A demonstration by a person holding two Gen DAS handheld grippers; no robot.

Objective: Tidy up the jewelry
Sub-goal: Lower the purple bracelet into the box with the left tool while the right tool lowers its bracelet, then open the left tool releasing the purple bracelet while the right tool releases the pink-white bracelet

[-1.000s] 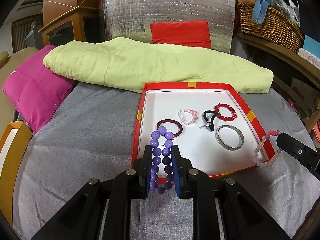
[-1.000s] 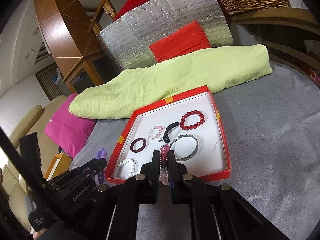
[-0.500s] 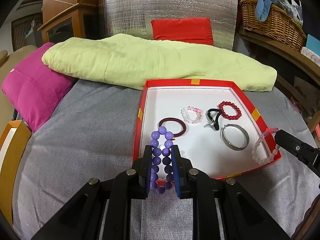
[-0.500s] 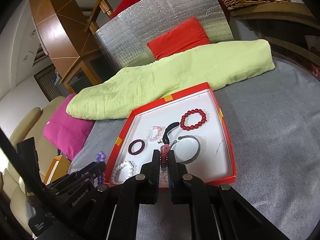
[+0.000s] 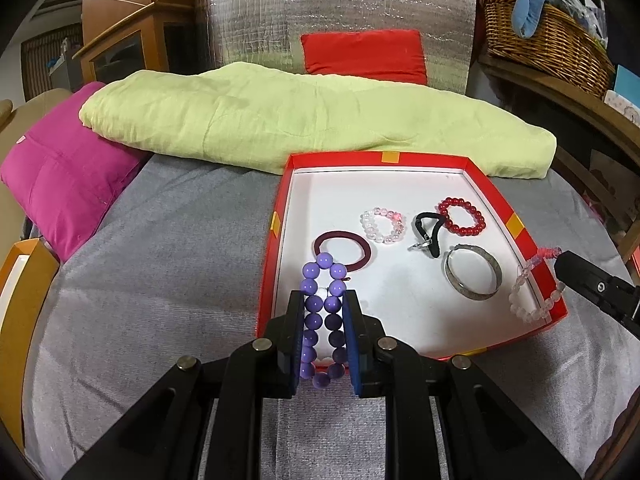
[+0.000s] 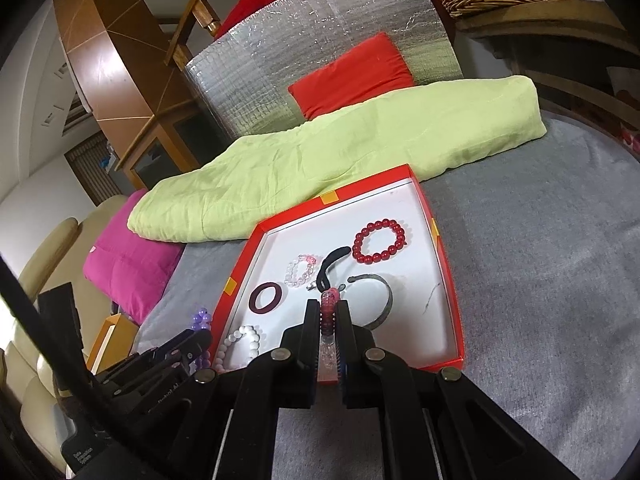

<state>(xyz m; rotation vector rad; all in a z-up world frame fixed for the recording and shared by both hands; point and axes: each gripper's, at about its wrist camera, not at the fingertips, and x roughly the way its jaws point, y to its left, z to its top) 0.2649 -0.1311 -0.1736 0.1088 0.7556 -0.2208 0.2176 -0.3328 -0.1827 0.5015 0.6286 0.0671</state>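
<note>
— Anything change in the last second?

— Barely. The red tray [image 5: 516,232] sits a touch lower and nearer in both views than it did; nothing has been let go. The left gripper [image 5: 323,336] is still closed on the purple bead bracelet [image 5: 322,320] above the tray's near-left corner. The right gripper [image 6: 329,336] is pinched almost shut on the pink bead bracelet [image 6: 329,312], which dangles at the near-right corner.

— So both go in next?

— I'd guess so. 6 pieces already lie inside, counting the white bead bracelet [image 6: 242,342].

— And the room?

— Grey bedcover [image 5: 160,264], green quilt [image 5: 280,120], magenta pillow [image 5: 60,176], red cushion [image 5: 364,54] against a silver foil panel [image 5: 340,8], wicker basket [image 5: 548,36] on the right.
</note>
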